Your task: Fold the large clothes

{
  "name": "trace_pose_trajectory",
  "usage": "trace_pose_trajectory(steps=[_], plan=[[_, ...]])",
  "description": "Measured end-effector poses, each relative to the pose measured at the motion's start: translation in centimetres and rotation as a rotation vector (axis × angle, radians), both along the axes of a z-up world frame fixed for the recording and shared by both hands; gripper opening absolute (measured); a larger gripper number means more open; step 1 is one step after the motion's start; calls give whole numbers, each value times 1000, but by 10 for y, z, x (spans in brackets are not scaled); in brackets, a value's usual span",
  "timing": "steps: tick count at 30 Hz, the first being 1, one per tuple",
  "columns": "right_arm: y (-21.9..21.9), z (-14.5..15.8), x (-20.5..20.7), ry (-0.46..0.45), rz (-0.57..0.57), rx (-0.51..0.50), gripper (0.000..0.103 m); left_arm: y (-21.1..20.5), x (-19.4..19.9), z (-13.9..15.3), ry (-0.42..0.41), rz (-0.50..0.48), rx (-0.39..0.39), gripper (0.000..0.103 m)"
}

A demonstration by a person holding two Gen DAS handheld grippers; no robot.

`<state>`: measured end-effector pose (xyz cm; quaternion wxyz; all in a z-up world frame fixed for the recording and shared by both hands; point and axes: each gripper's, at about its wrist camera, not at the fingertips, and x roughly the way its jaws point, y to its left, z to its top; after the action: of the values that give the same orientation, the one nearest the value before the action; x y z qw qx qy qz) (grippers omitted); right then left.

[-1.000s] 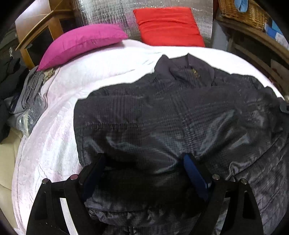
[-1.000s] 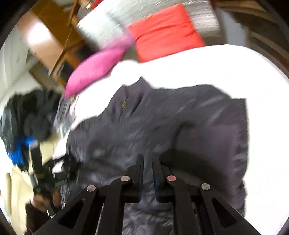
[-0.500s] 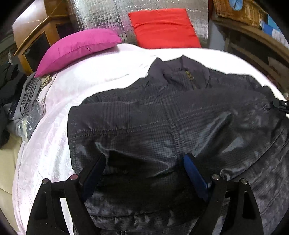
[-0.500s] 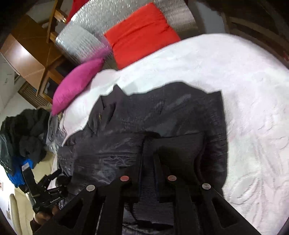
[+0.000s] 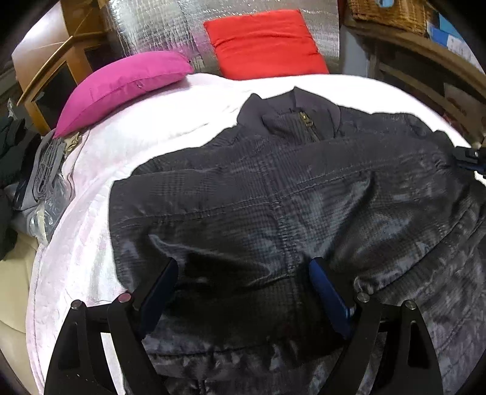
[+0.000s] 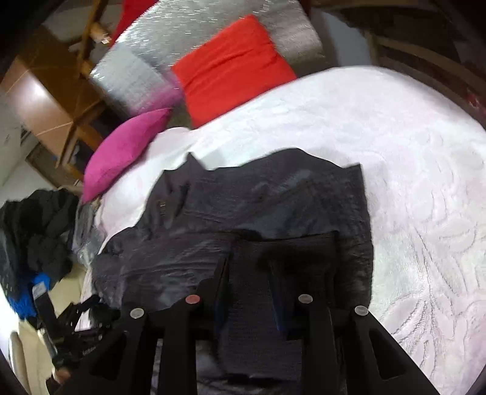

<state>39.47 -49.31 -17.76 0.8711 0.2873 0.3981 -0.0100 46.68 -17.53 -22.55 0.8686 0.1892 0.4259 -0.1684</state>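
From the left wrist, the left gripper hovers spread wide over the dark jacket on the white bedspread, gripping nothing. From the right wrist, the right gripper is opening, releasing the ribbed cuff of a sleeve folded across; further folds look left to do.

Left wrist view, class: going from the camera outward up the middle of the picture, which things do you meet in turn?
Left gripper with open jaws → dark jacket → jacket's zipper collar → white bedspread → red cushion → silver foil sheet.
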Motion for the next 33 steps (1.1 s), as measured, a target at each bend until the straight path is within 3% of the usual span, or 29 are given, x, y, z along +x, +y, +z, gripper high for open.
trace_pose_trajectory(steps=[5,8,14,19,24,26,29,33], plan=[[44,21,-7,-49,173,-23,30,20,-10,14,-27,3,-28,88],[73,23,-9,-52,253,-49,30,22,-13,8,-12,-7,-10,88],[112,-11,10,95,358,-132,30,20,-7,0,21,-31,-2,88],[97,3,11,41,331,-84,30,32,7,16,-5,14,-66,88],[56,9,15,-22,162,-51,30,47,37,17,2,147,-133,88],[47,1,18,1,131,-55,30,47,46,9,13,170,-116,88],[42,-19,27,50,140,3,30,35,51,-12,30,168,10,88],[50,-8,23,27,143,-20,30,35,50,-6,21,178,8,88]])
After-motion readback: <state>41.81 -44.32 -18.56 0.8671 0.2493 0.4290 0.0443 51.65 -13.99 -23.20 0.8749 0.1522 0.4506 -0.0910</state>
